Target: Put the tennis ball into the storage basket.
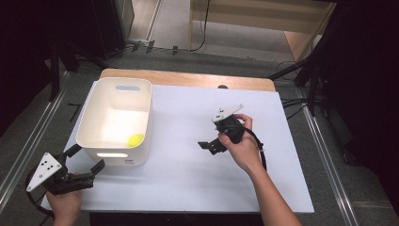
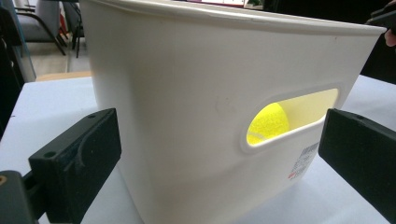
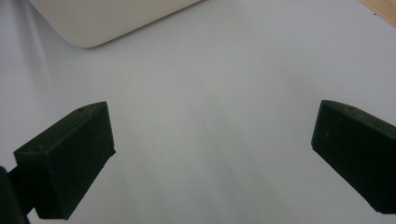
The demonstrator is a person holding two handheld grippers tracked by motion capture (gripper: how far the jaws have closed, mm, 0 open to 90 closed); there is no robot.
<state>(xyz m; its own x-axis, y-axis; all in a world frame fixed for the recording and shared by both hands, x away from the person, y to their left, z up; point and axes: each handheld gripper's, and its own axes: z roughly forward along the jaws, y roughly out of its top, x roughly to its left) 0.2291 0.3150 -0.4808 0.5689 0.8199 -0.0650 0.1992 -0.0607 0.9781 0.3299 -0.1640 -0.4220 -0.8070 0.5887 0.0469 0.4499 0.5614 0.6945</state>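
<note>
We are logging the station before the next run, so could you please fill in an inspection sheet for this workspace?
Surface: white board on a wooden table, bare apart from the bin.
Job's things: white bin upright at the left; yellow ball inside it, seen through the handle slot in the left gripper view.
Clutter: nothing seen.
Grippers: left gripper open, jaws either side of the bin's near wall, not touching; right gripper open above the bare board.
Cables: one trails from each gripper; more lie on the floor beyond the table.
Surroundings: grey floor, dark stands, wooden furniture behind.
</note>
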